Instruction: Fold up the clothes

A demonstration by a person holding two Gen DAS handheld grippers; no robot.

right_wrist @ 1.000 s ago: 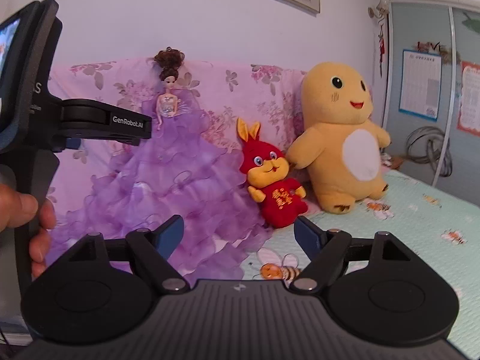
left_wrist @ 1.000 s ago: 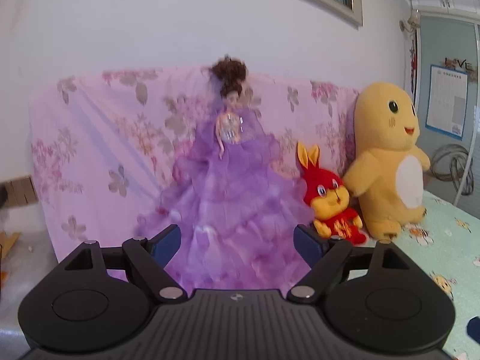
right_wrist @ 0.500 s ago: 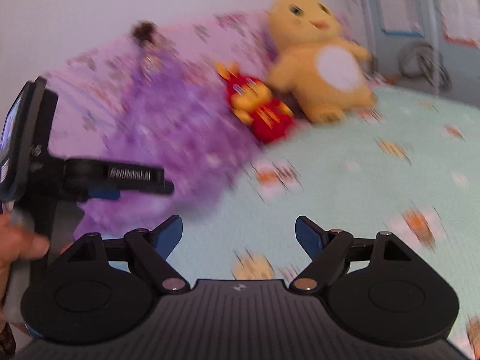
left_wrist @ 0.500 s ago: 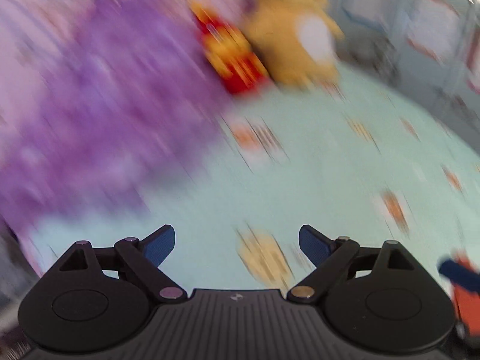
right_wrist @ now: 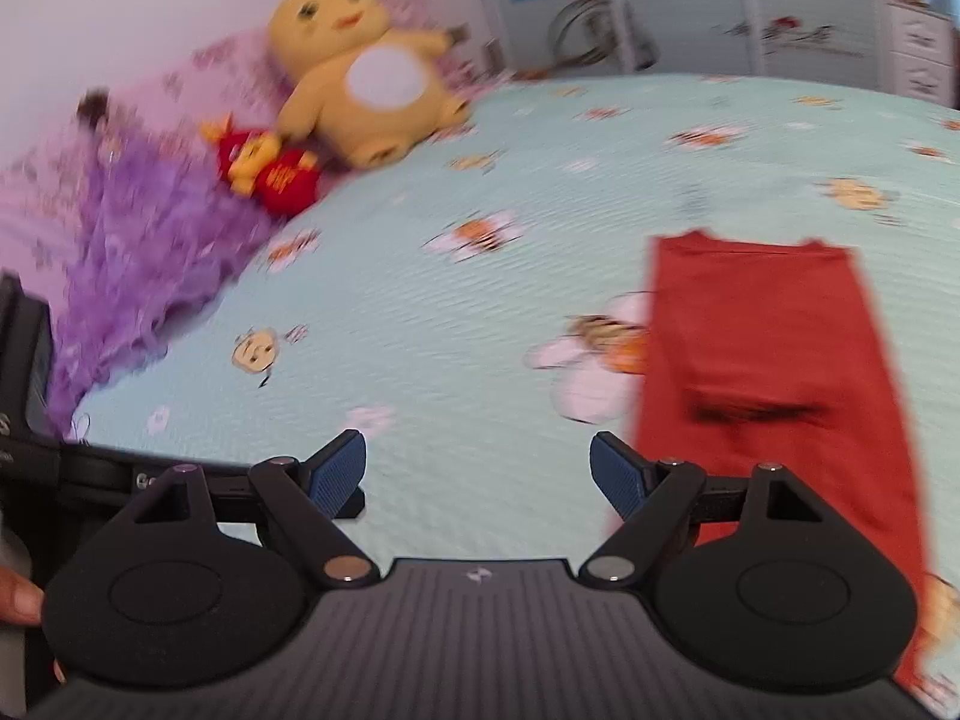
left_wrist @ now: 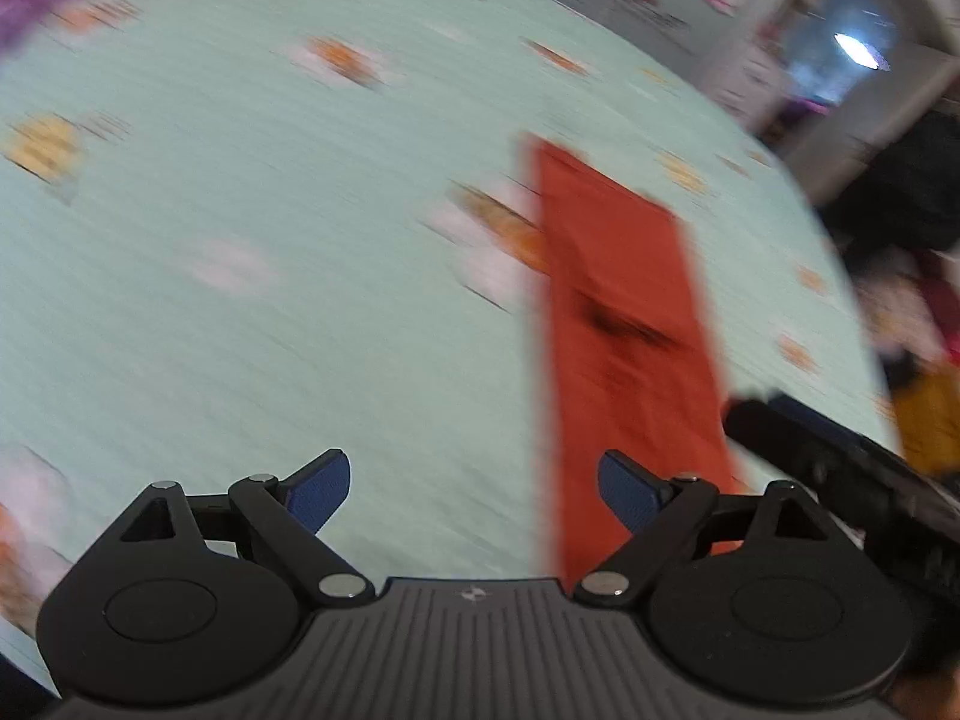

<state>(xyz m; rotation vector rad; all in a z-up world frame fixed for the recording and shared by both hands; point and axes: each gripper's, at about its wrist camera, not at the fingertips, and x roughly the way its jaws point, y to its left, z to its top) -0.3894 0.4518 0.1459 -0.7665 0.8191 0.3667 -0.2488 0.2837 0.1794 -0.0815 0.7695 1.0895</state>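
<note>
The left claw (left_wrist: 474, 489) is seen spread wide, its blue pads (left_wrist: 318, 489) having just been opening further, with nothing between them but the pale green bed sheet (left_wrist: 270, 312). The right claw (right_wrist: 478, 474) is likewise held apart and empty, its pads hanging over bare sheet. Just to the right of both claws an orange-red garment (right_wrist: 774, 360) is laid flat on the bed, already narrowed into a long strip (a dark crease or fold line is visible across its middle, though blur keeps its nature unclear). In the left view the strip (left_wrist: 624, 312) is found running away from the right-hand pad. Further out, at the head of the bed, a yellow plush toy (right_wrist: 366, 78), a small red plush (right_wrist: 270, 165) and a doll in a purple dress (right_wrist: 150, 228) are ranged against a pink flowered cloth. The step in hand is judged to be the approach to the garment; no grasp has been made yet. Next, both claws would probably have to be brought over to the strip's near end and closed on its two corners, so that it can be folded across its length.
</note>
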